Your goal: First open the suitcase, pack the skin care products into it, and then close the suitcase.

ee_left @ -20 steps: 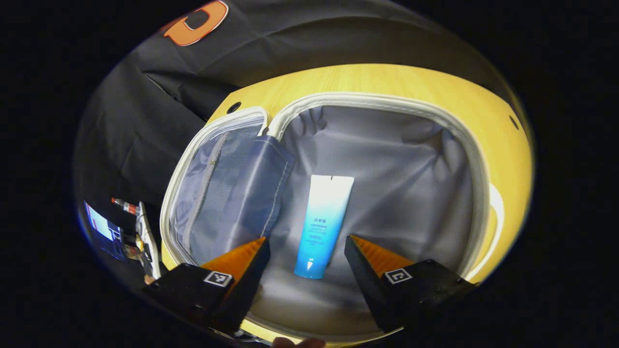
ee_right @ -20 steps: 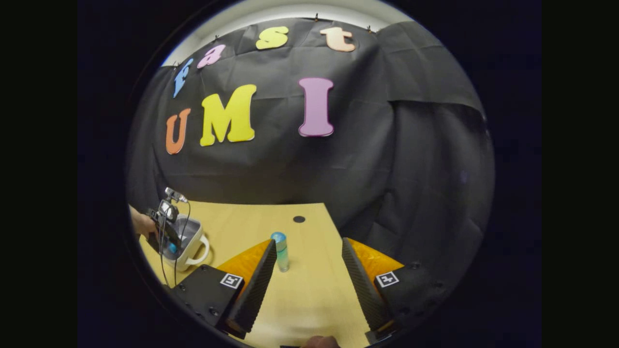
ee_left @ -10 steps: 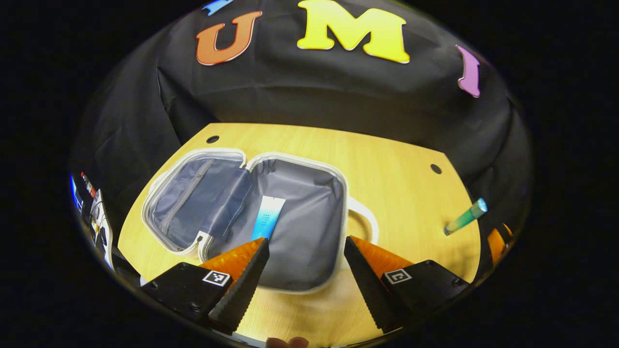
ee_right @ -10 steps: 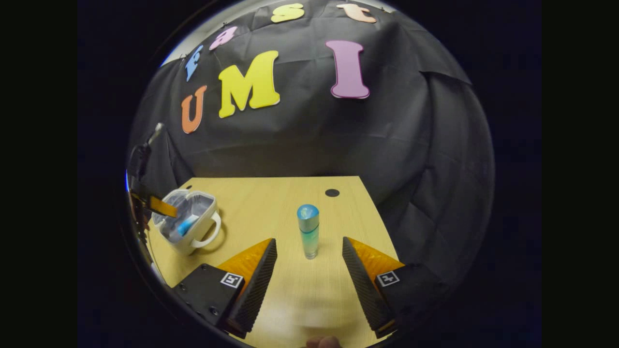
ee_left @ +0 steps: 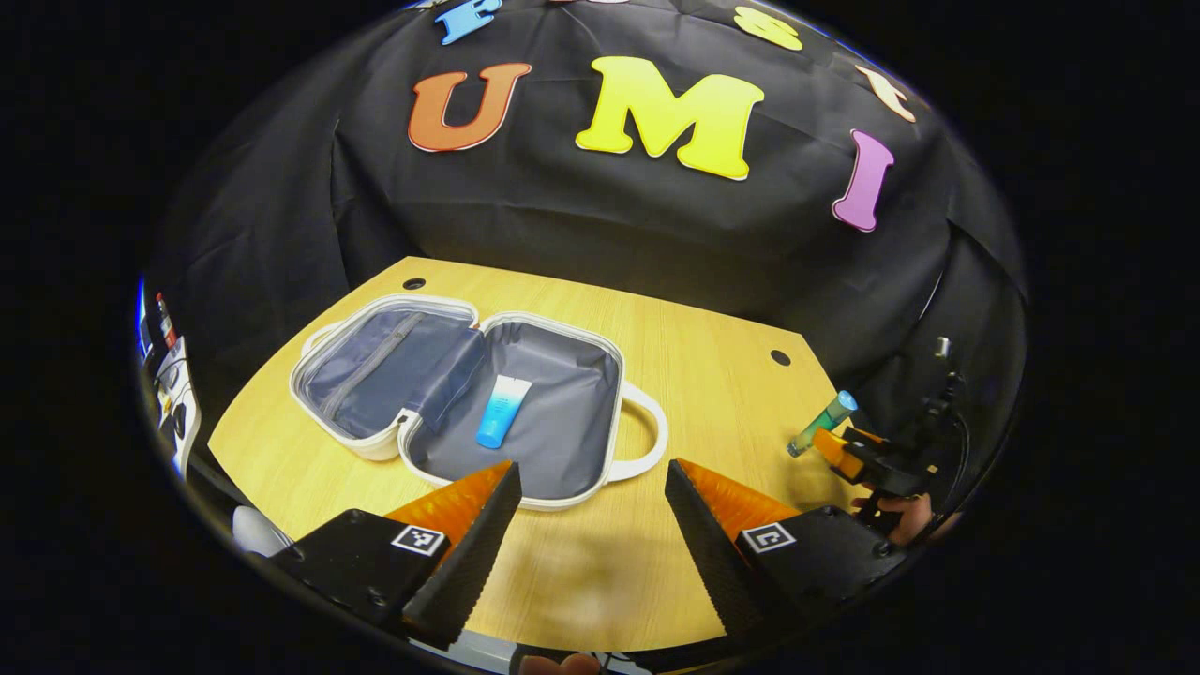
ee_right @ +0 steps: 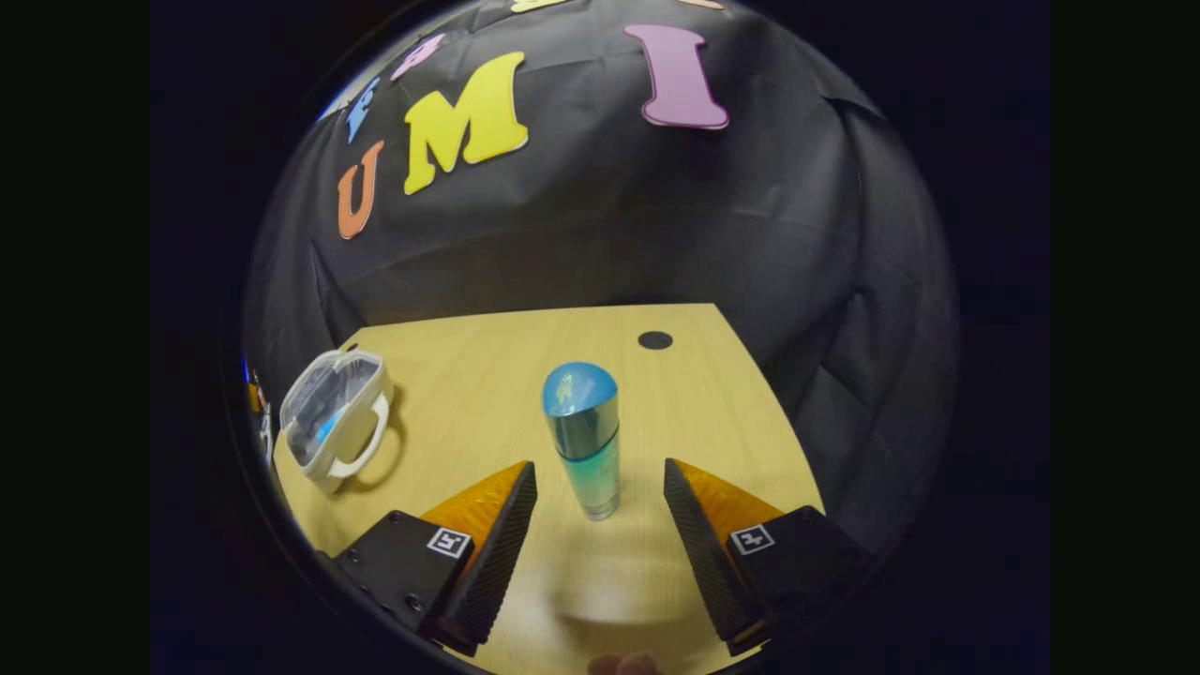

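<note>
1. At the bottom of the left gripper view, the left gripper (ee_left: pixel 591 487) hangs above the near edge of the wooden table (ee_left: pixel 712 375) with its two fingers spread wide and nothing between them.
2. Left of centre in the same view, the suitcase (ee_left: pixel 614 412) lies open flat on the table, both grey-lined halves facing up and its white handle (ee_left: pixel 652 441) pointing toward the right of the frame.
3. Inside the right-hand half, a blue-and-white tube (ee_left: pixel 502 411) lies flat on the lining.
4. At the right edge of the left gripper view, a teal bottle (ee_left: pixel 822 423) stands on the table with the right gripper (ee_left: pixel 848 455) just beside it. A hand (ee_left: pixel 900 514) holds that gripper from below. Contact between finger and bottle cannot be confirmed at this edge of the frame.
5. At centre of the right gripper view, the bottle (ee_right: pixel 586 441) stands upright between the right gripper's (ee_right: pixel 600 487) fingers, which are spread apart with a visible gap on each side of it.
6. At the left of the right gripper view, the suitcase (ee_right: pixel 370 398) appears well apart from the bottle, open.
</note>
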`<state>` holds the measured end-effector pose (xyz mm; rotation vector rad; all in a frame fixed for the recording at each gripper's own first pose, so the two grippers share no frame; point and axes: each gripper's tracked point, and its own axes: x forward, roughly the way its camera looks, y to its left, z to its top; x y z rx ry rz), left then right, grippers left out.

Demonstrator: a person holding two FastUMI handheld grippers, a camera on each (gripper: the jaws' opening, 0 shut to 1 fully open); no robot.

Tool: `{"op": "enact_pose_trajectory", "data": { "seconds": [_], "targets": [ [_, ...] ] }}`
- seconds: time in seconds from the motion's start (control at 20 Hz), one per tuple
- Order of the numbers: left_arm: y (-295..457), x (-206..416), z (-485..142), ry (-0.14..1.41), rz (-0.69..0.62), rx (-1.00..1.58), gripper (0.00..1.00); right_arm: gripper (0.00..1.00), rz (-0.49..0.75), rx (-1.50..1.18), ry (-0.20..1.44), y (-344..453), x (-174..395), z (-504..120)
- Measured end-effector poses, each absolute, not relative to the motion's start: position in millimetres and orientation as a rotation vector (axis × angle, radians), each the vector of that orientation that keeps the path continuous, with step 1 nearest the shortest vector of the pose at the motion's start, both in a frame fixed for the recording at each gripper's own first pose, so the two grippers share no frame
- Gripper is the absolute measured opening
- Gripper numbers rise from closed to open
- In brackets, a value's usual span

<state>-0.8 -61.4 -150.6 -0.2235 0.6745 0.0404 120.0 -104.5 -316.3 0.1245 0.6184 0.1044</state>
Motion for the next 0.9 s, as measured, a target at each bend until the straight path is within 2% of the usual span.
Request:
{"op": "enact_pose_trajectory", "data": {
  "seconds": [0.25,0.35,0.4,0.45,0.5,0.6,0.65,0.85,0.9],
  "targets": [
    [-51,-7,-144,0.676,0.067,-0.245,0.99,0.80,0.096,0.161,0.663,-98,136,-336],
    [-44,-5,-142,0.664,0.067,-0.229,0.99,0.73,0.092,0.153,0.661,-96,140,-337],
    [-40,-5,-142,0.661,0.068,-0.224,0.99,0.75,0.086,0.140,0.663,-97,142,-338],
    [-38,-5,-144,0.667,0.069,-0.226,0.99,0.65,0.089,0.136,0.665,-94,145,-340],
    [-37,-5,-146,0.667,0.070,-0.235,0.99,0.64,0.077,0.124,0.666,-96,146,-340],
    [-34,-3,-145,0.664,0.065,-0.257,0.99,0.46,0.058,0.108,0.656,-99,152,-340],
    [-31,-2,-145,0.663,0.064,-0.259,0.99,0.40,0.052,0.102,0.658,-100,149,-336],
    [-21,3,-142,0.632,0.060,-0.276,0.99,0.36,0.084,0.086,0.646,-86,141,-304],
    [-18,5,-140,0.623,0.064,-0.284,0.99,0.38,0.105,0.090,0.643,-77,139,-293]
  ]
}}
